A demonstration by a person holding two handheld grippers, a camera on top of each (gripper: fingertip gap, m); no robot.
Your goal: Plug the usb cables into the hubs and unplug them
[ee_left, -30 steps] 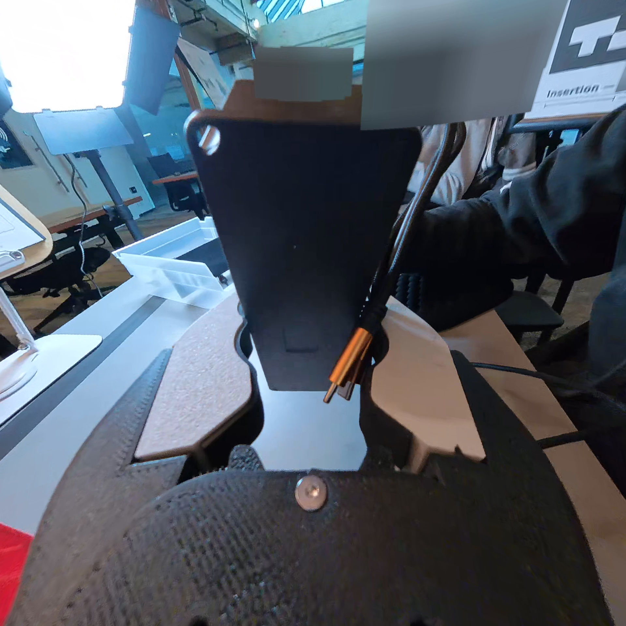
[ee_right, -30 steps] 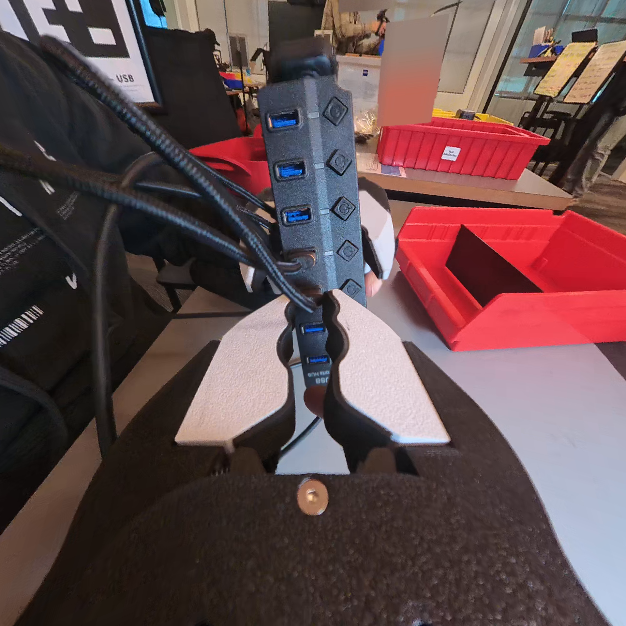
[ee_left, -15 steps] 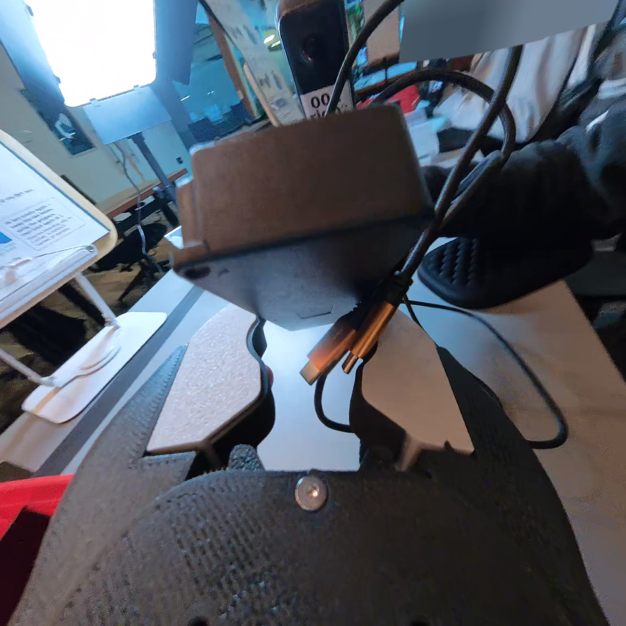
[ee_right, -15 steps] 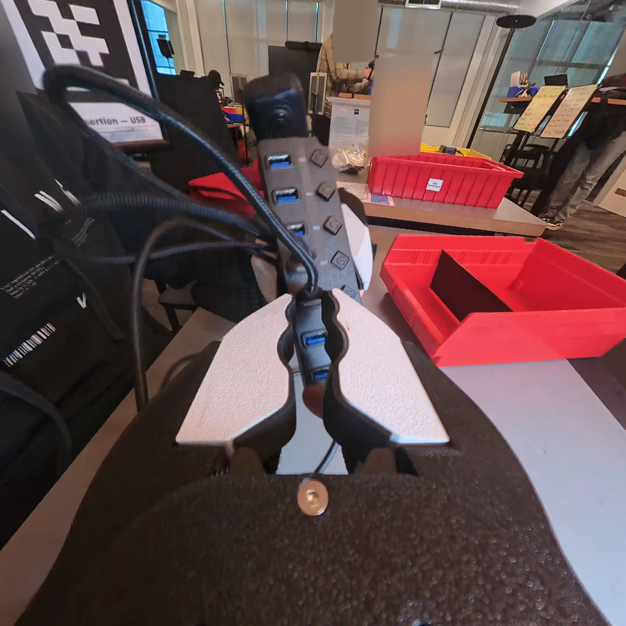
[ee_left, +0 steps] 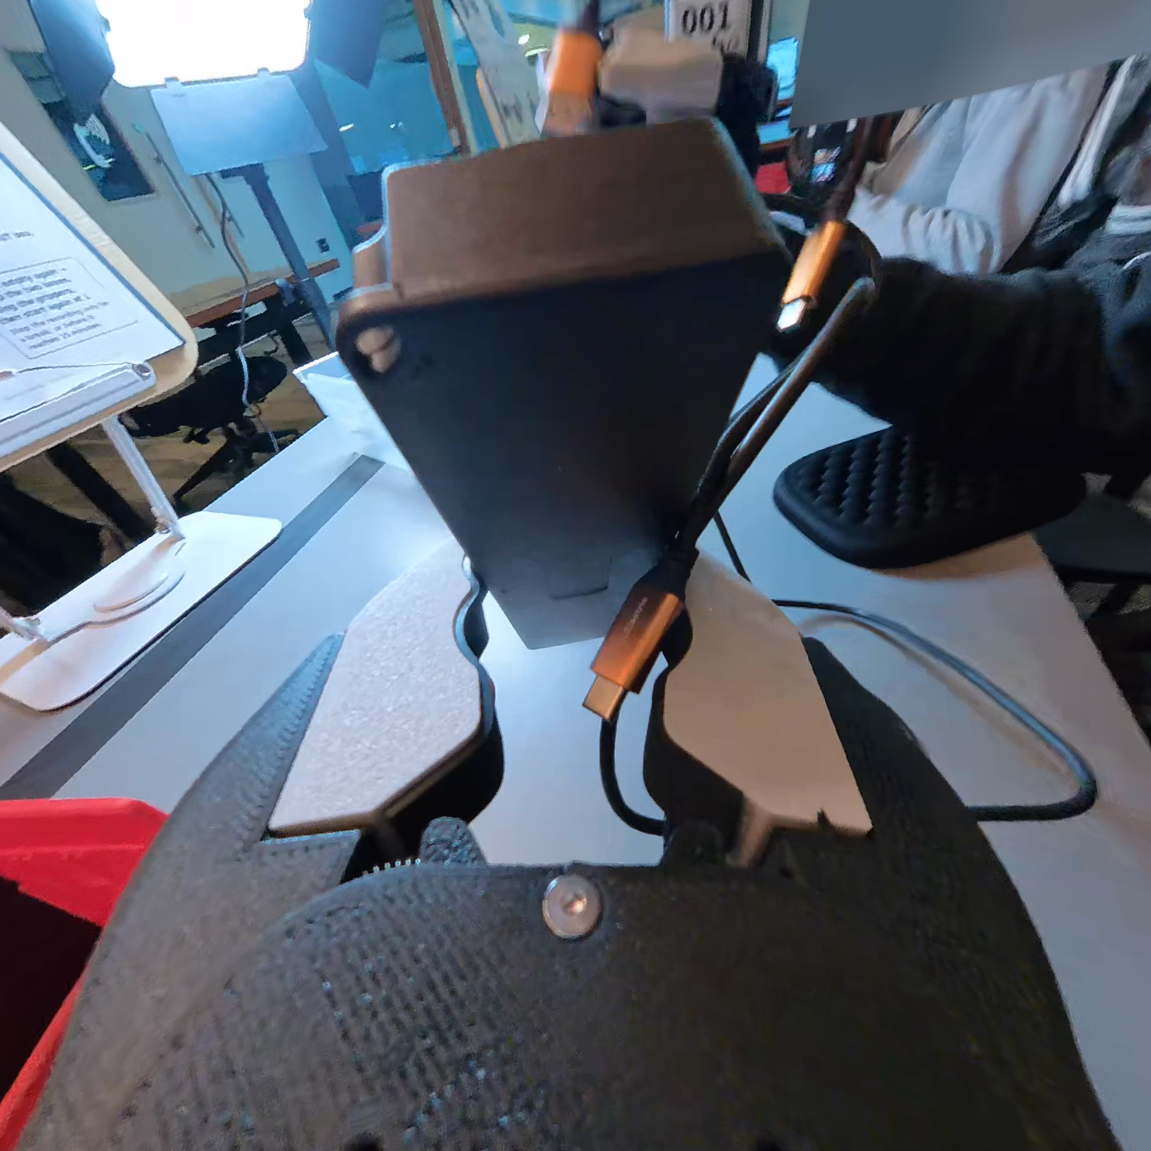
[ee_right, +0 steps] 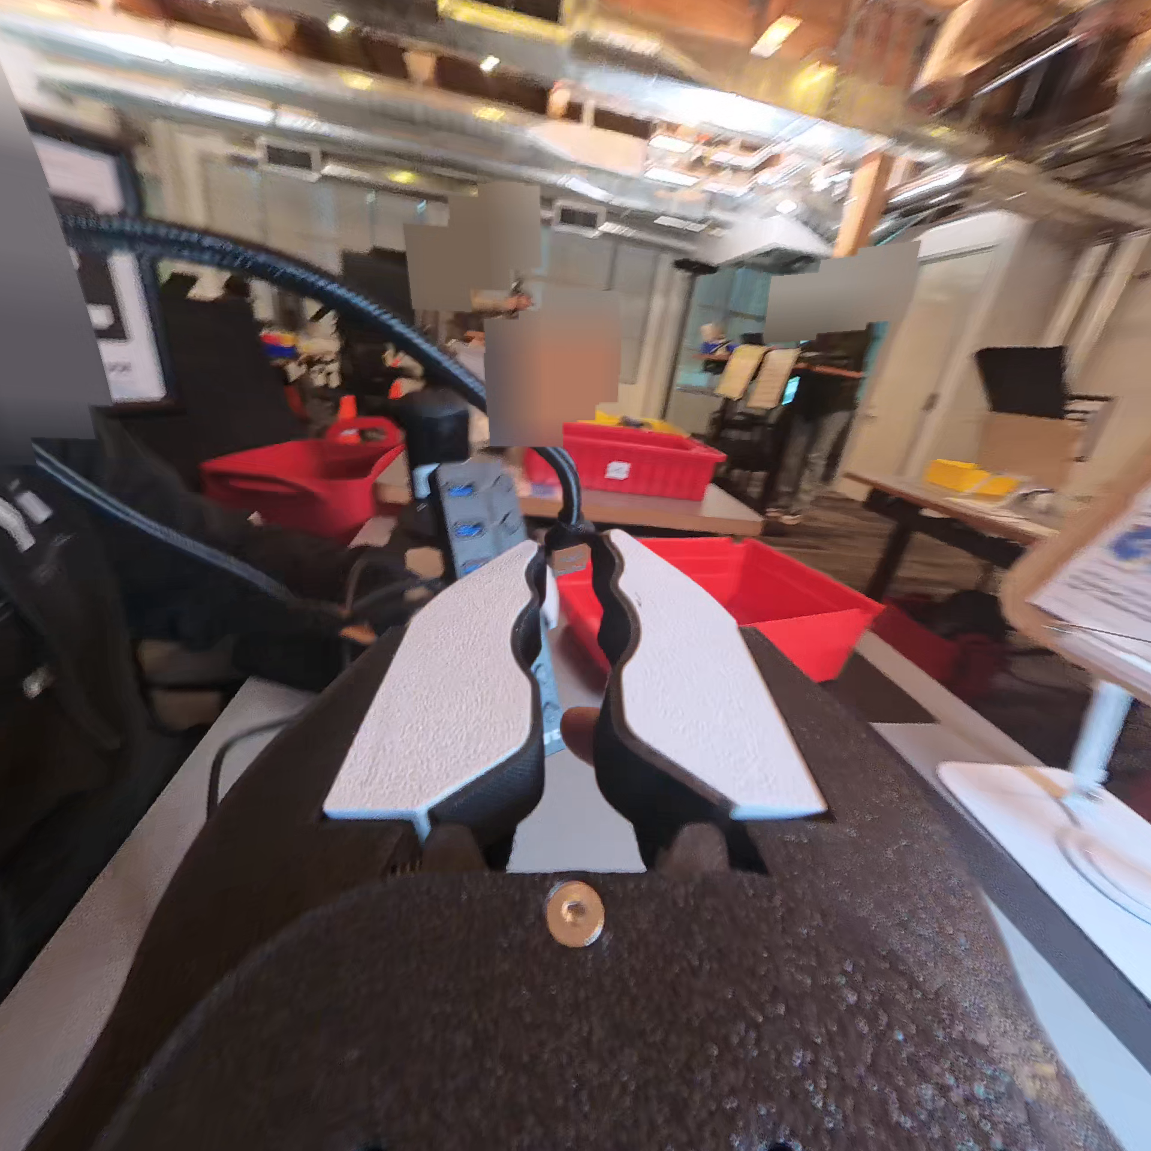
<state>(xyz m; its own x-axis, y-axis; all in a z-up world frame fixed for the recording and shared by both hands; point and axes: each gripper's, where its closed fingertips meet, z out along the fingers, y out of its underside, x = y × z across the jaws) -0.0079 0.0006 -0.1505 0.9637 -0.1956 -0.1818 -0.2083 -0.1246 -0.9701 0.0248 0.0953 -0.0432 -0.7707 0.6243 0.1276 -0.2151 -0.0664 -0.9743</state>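
Note:
My left gripper is shut on the narrow end of a dark USB hub and holds it upright above the table. A copper-coloured plug hangs loose by the right finger, and a second copper plug hangs higher up on the right. In the right wrist view my right gripper is shut on a black USB plug whose cable curves up from the fingertips. The hub, with its blue ports, stands just left of it, apart from the plug. This view is blurred.
A red bin sits on the grey table beyond the right gripper, with more red bins behind. A document stand with a white base stands to the left. Thick braided cables arc on the left. A black sleeve is close. My right fingertips sit around 15 cm from my left ones.
My right gripper has pulled its black plug out of the hub and swung up and to the right. The hub in my left gripper has tilted back upright.

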